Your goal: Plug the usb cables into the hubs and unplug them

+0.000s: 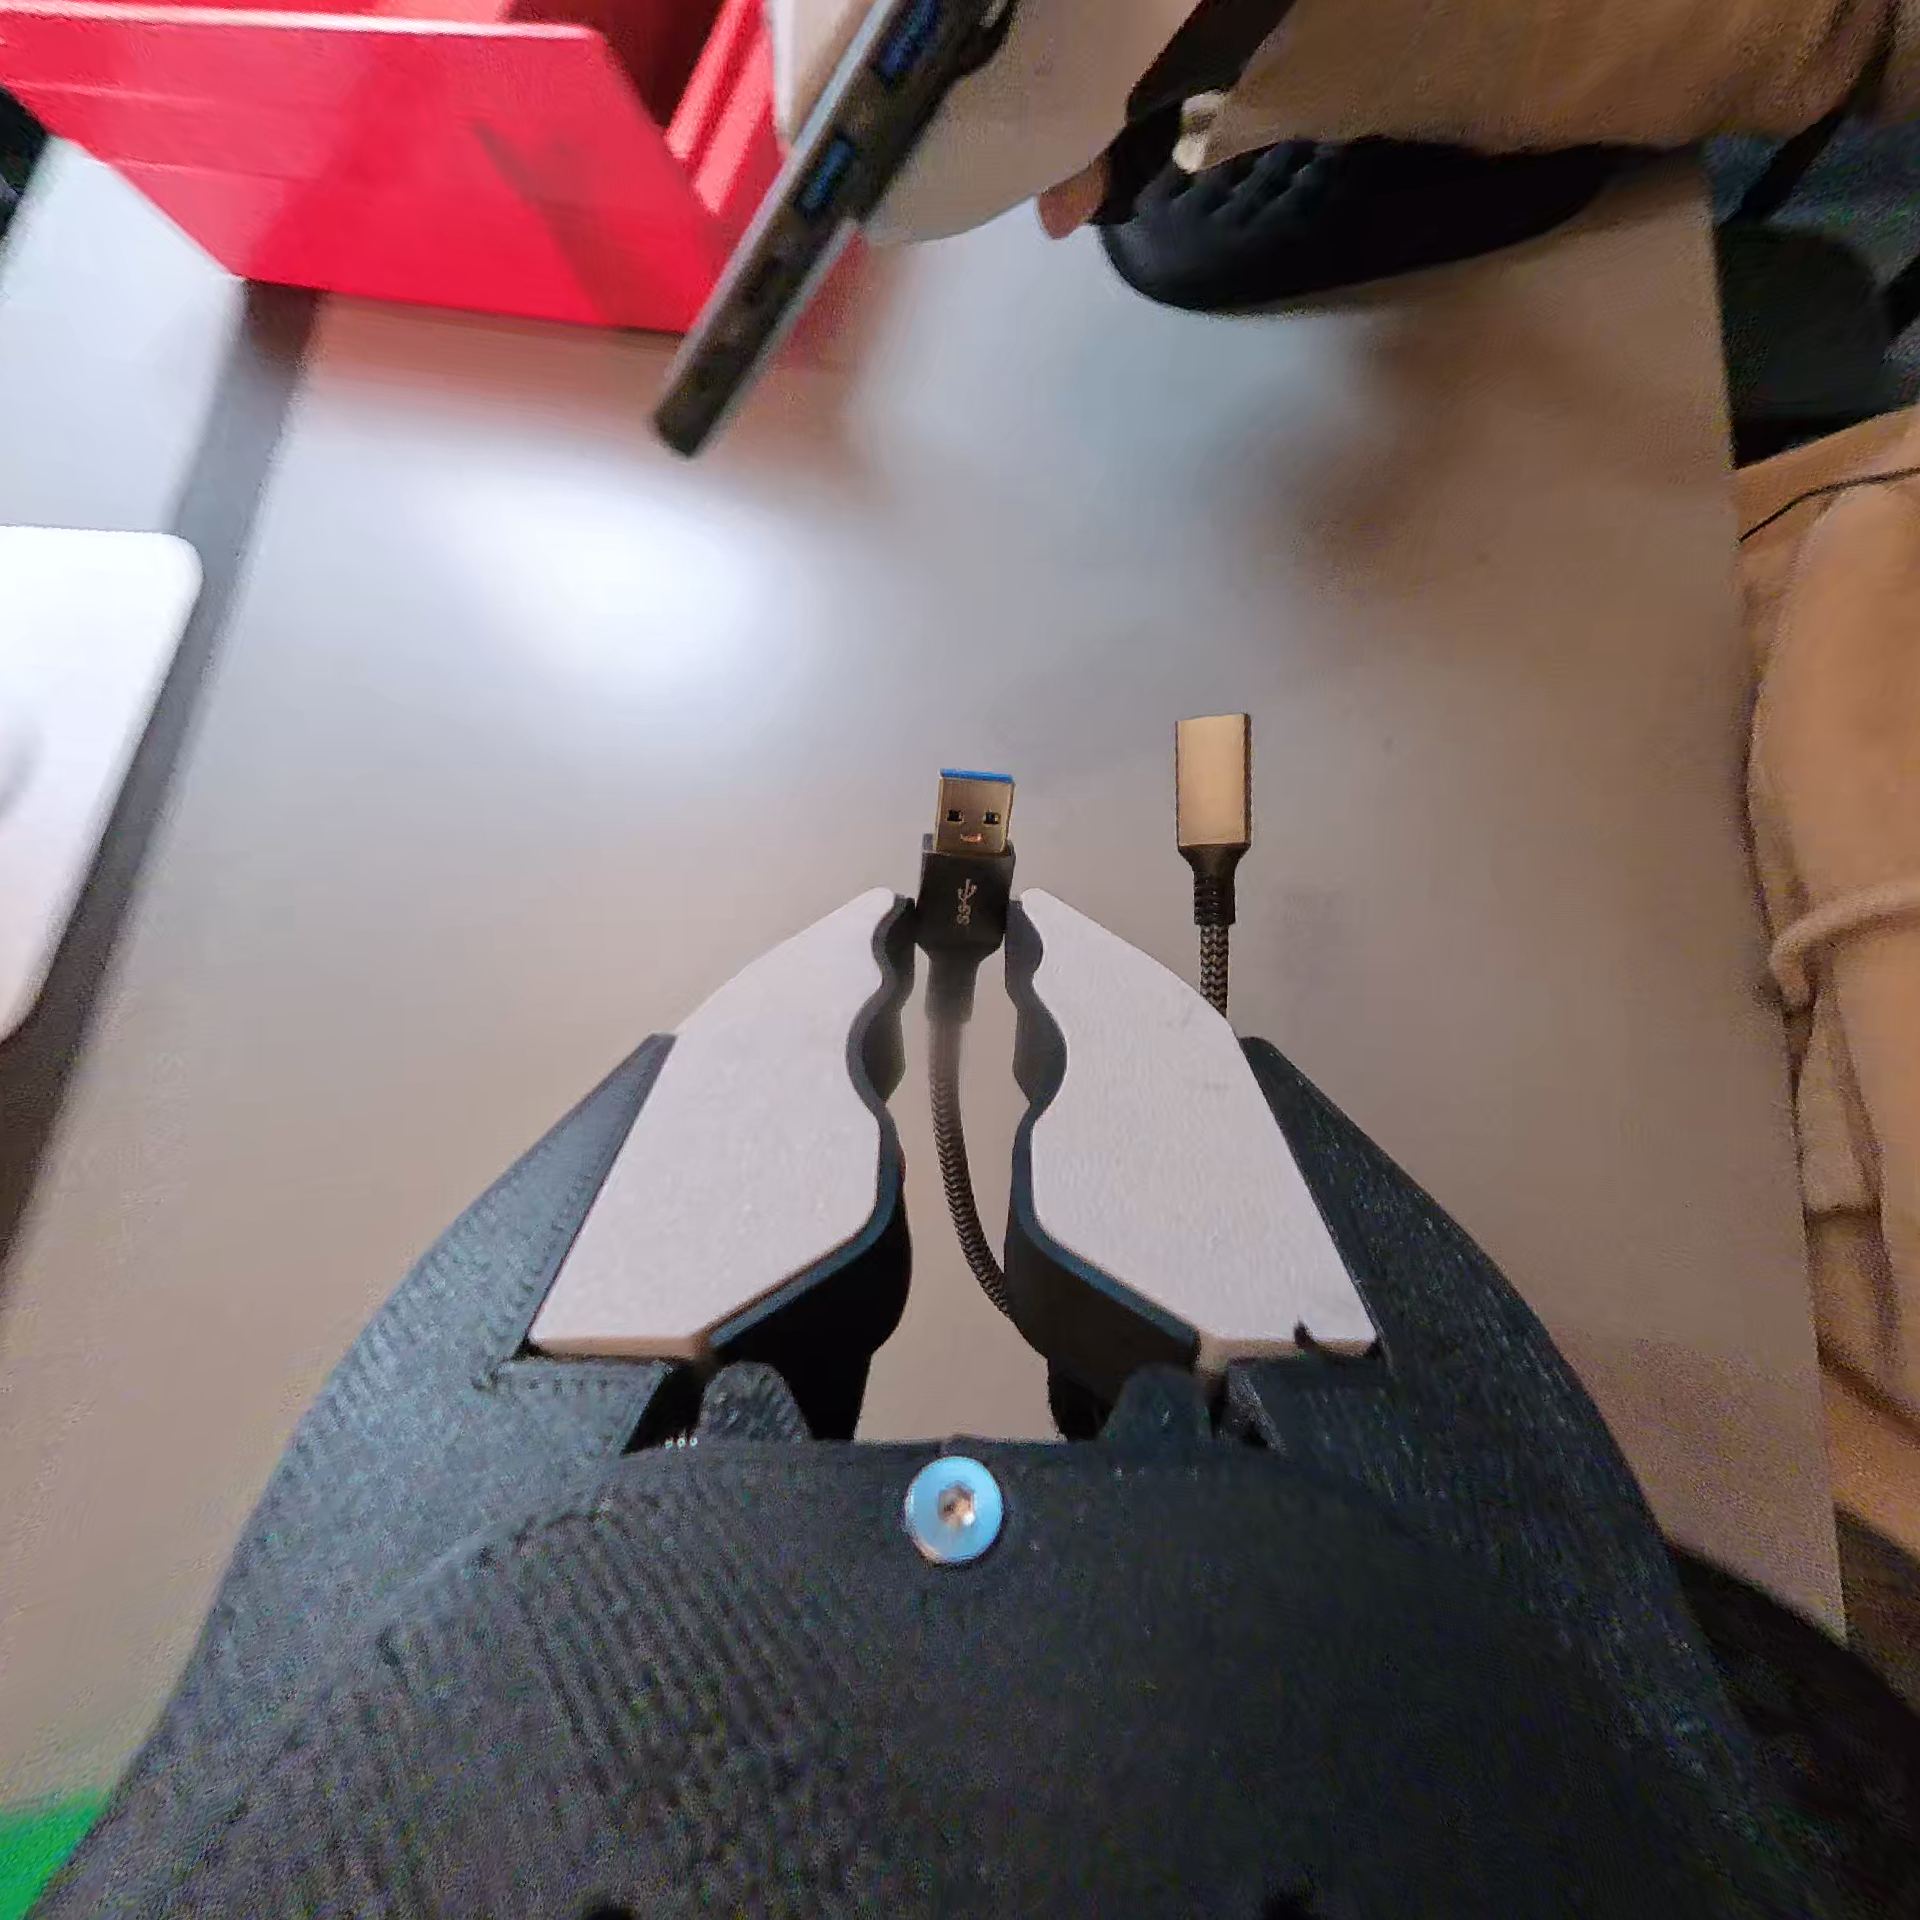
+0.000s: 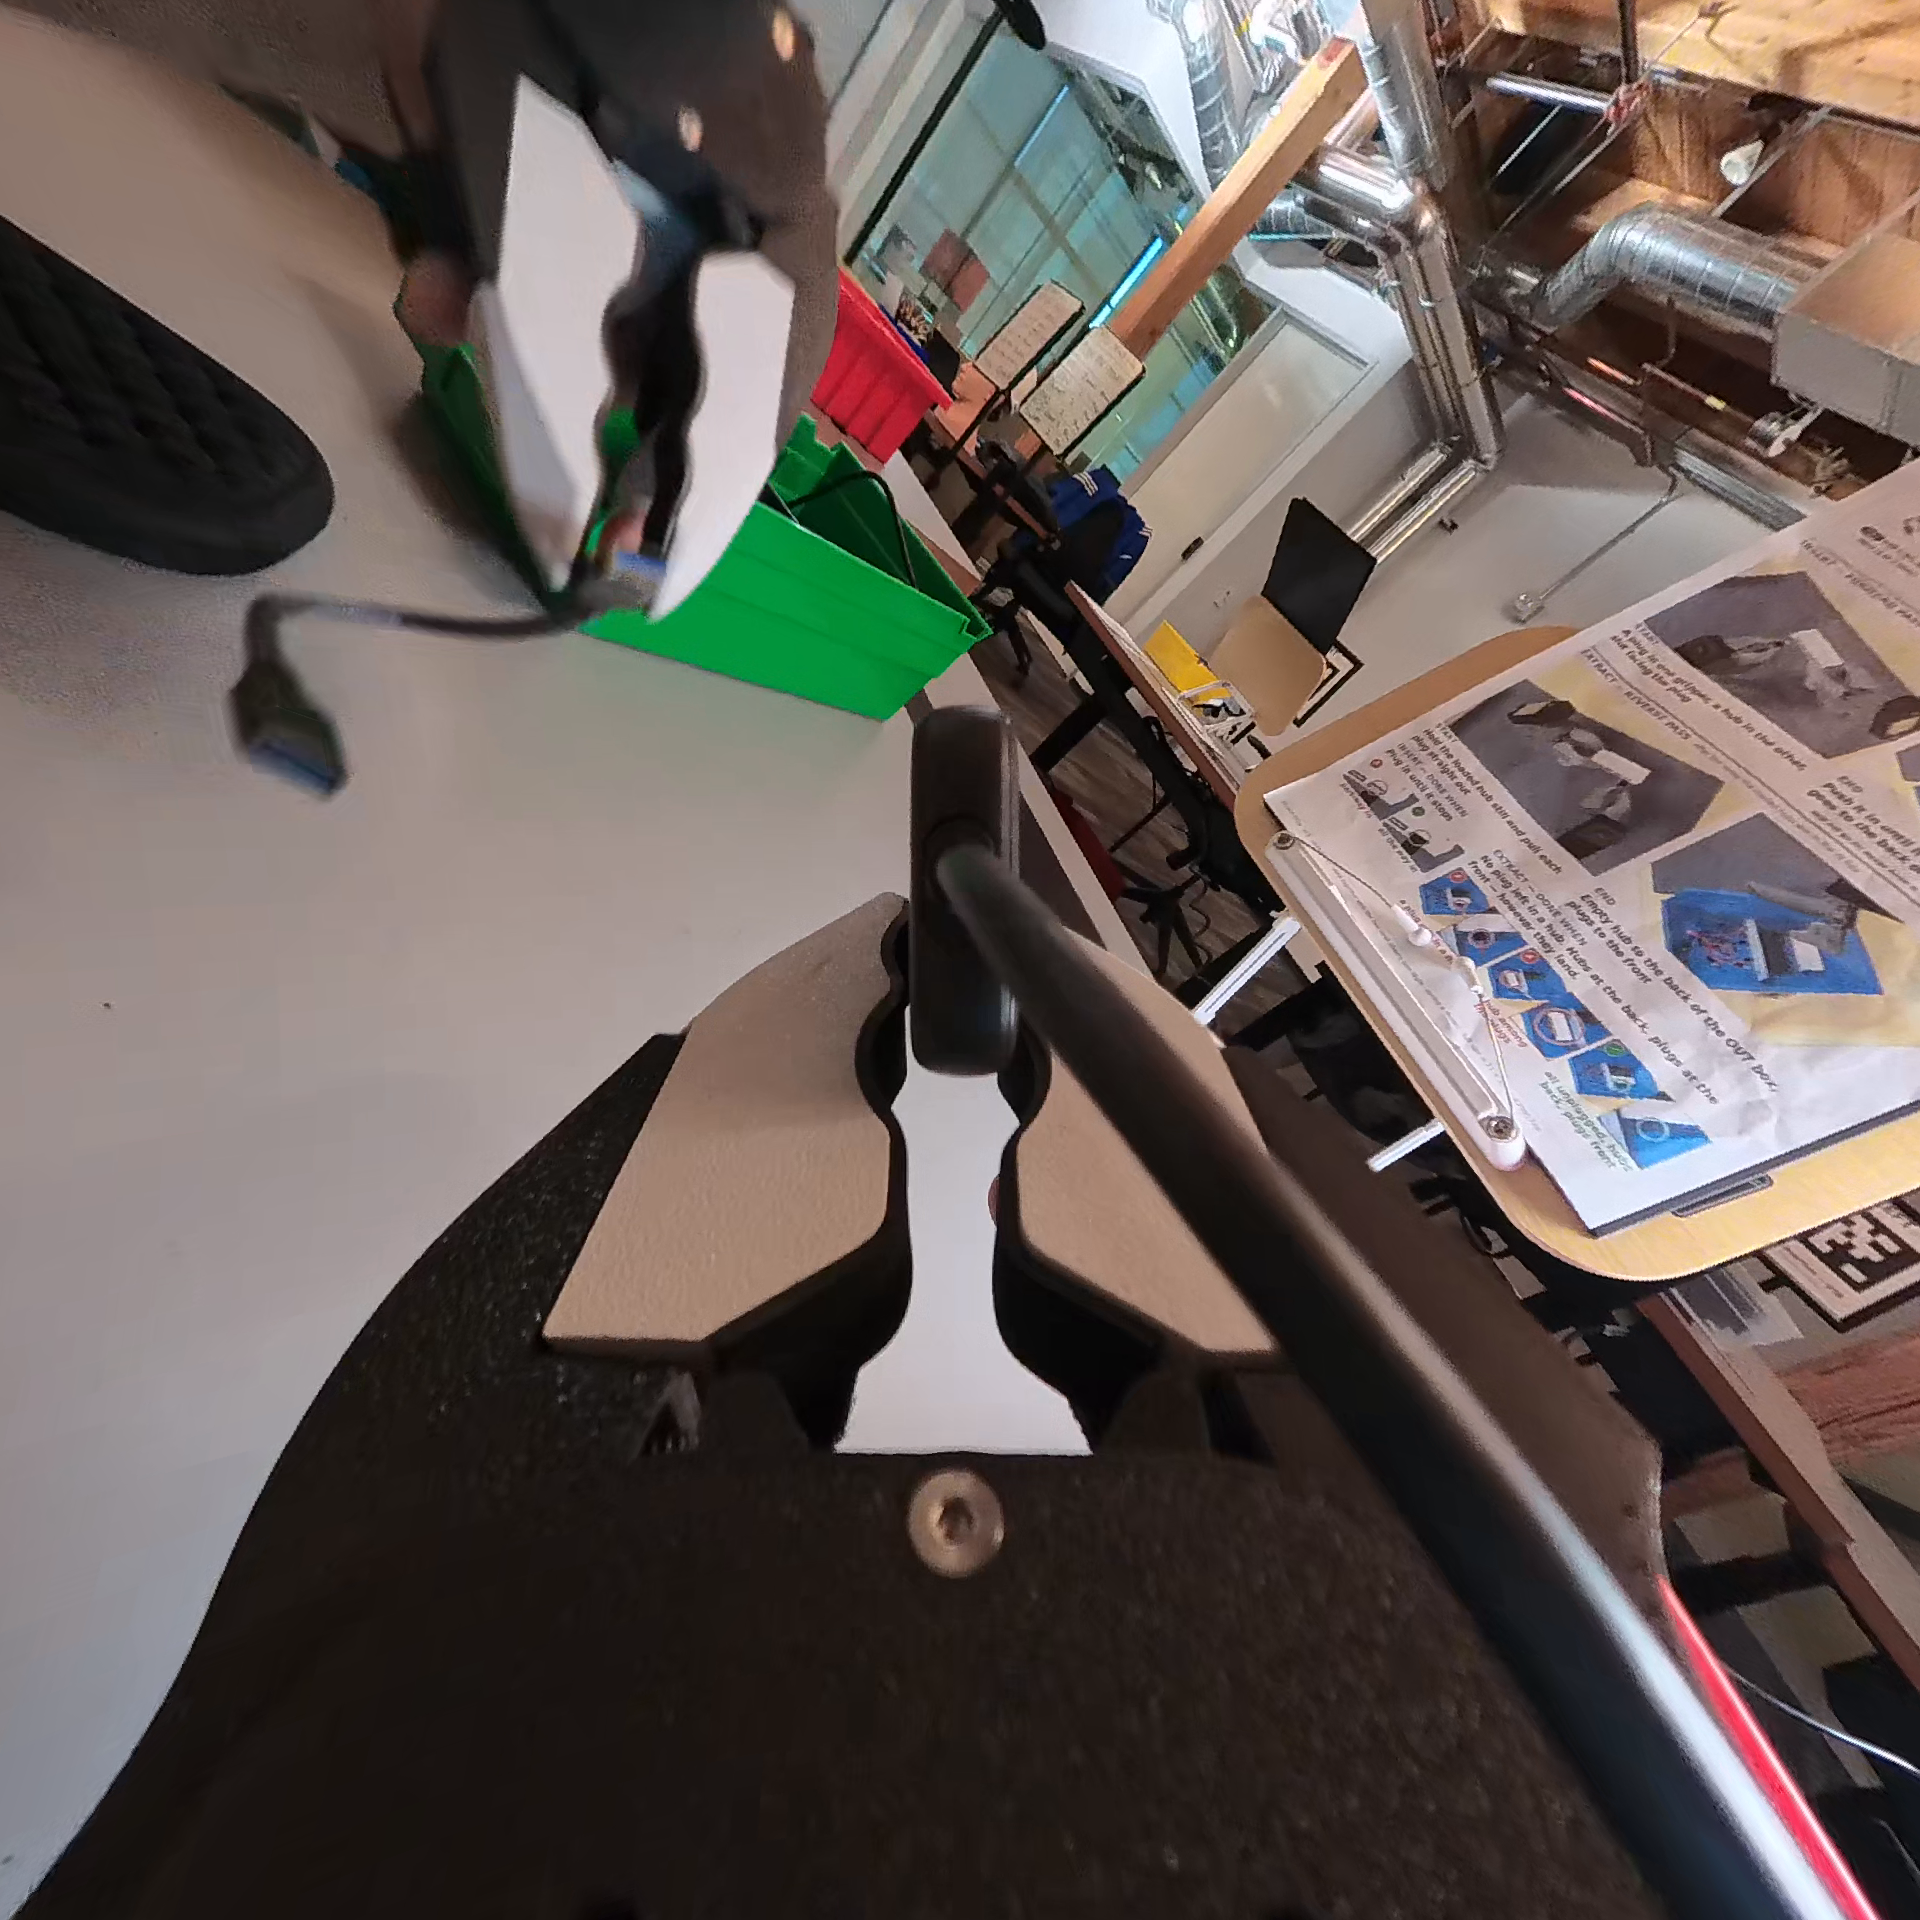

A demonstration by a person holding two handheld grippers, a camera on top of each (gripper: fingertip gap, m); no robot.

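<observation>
My left gripper [image 1: 961,904] is shut on a black USB-A plug [image 1: 968,847] with a blue tongue, which points forward. Its braided cable [image 1: 961,1153] runs back between the fingers, and the cable's silver socket end [image 1: 1212,781] sticks up to the right. My right gripper [image 2: 956,987] is shut on a dark grey USB hub [image 2: 958,883], seen end-on, with its thick black cable [image 2: 1299,1299] trailing back. In the left wrist view the hub [image 1: 790,229] hangs at the top, its blue ports facing the plug, well apart. The left gripper [image 2: 623,561] shows far off in the right wrist view.
A red bin [image 1: 364,156] stands at the far left of the grey table [image 1: 623,675]. A green bin [image 2: 821,613] sits at the table edge. A black mesh pad [image 2: 125,436] lies on the table. A board with printed sheets [image 2: 1621,914] stands at right. A person's tan sleeve [image 1: 1558,62] is near.
</observation>
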